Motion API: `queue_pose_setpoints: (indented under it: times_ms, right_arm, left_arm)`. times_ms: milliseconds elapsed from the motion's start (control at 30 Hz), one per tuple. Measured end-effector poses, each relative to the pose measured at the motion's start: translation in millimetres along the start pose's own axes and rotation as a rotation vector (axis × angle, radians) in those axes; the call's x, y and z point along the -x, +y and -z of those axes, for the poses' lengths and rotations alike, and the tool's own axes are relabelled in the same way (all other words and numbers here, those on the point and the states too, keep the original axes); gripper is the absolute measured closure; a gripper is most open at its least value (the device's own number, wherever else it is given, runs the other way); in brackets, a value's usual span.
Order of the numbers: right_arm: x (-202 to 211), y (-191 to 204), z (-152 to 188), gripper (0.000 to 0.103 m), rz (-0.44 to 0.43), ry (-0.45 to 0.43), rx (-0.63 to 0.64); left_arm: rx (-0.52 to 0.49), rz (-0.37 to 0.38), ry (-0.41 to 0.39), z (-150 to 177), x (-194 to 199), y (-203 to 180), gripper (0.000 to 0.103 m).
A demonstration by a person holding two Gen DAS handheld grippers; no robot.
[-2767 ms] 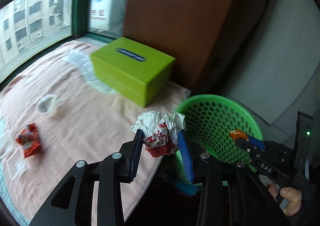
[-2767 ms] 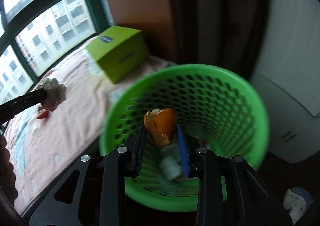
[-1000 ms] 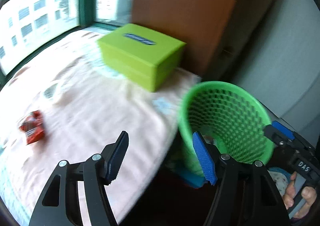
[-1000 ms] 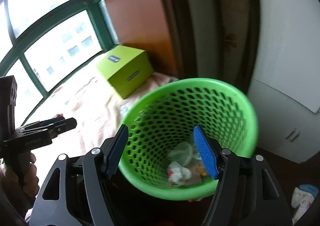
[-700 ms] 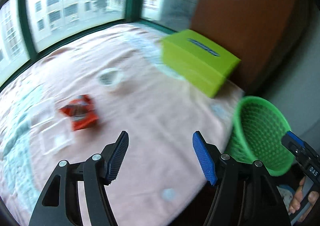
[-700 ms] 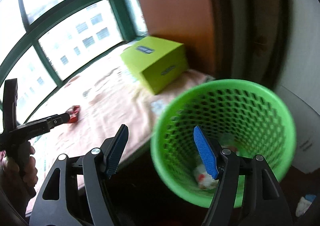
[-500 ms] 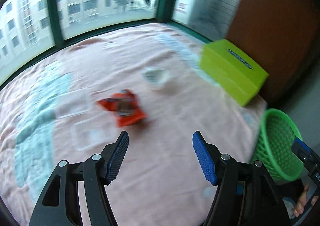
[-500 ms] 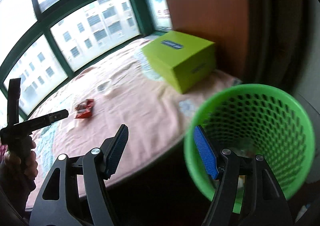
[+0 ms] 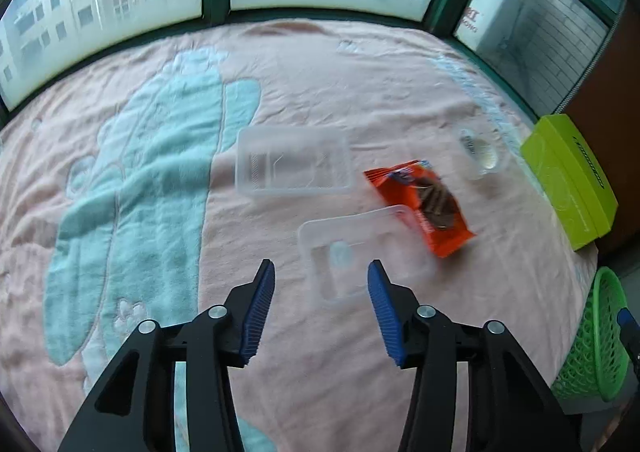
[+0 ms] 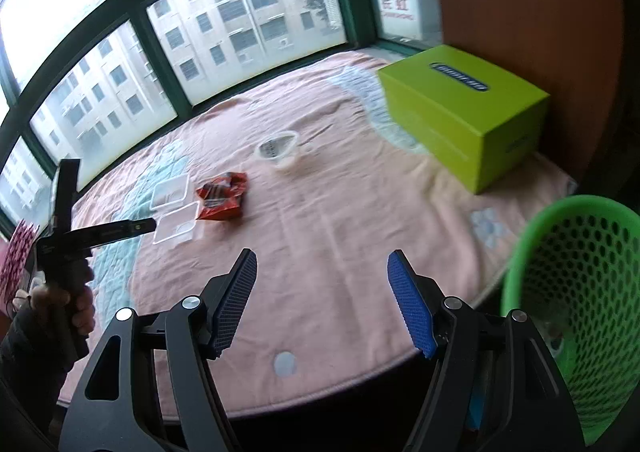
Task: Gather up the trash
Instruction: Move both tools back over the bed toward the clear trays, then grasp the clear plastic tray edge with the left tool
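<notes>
The left gripper (image 9: pixel 320 292) hangs over the pink blanket (image 9: pixel 360 83) with its blue pads closing and nothing pressed between them; a clear plastic lid (image 9: pixel 360 252) lies on the blanket just ahead of the pads, seen partly through the gap. Touching the far corner of that lid is an orange snack wrapper (image 9: pixel 420 203), and beyond both sits a second clear tray (image 9: pixel 294 161). A small clear cup (image 9: pixel 480 149) lies further toward the lime green box (image 9: pixel 572 179) by the brown wall panel. The right gripper (image 10: pixel 322 304) stands apart, empty, hovering above the near edge of the blanket, with the green mesh basket (image 10: pixel 580 292) just beside its right finger, off the blanket's edge; some scraps show dimly in the bottom of it. From that side a hand (image 10: pixel 68 304) in a dark sleeve grips the other tool's handle, its tip reaching toward the clear lid
</notes>
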State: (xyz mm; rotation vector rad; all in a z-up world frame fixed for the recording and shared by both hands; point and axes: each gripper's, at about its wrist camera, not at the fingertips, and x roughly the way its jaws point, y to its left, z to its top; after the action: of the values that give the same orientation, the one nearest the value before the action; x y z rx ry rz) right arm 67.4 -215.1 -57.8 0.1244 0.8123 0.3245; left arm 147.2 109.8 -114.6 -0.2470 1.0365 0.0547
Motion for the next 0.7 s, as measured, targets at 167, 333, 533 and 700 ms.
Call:
queue_pose_setpoints:
  times_ms: [167, 333, 533, 700]
  right_arm:
    - [-17, 12, -6, 0.035, -0.020, 0.021, 0.018]
    - [-31, 19, -10, 0.035, -0.038, 0.042, 0.032]
    - [-52, 31, -20, 0.035, -0.073, 0.064, 0.045]
    - [-72, 46, -28, 0.035, -0.110, 0.098, 0.057]
  left_arm:
    - [0.017, 0.003, 0.032, -4, -18, 7, 0.065]
    - [0.032, 0.028, 0.062, -7, -31, 9, 0.074]
    - [0.020, 0.041, 0.078, -5, -38, 10, 0.097]
    - [0.020, 0.046, 0.072, 0, -31, 17, 0.097]
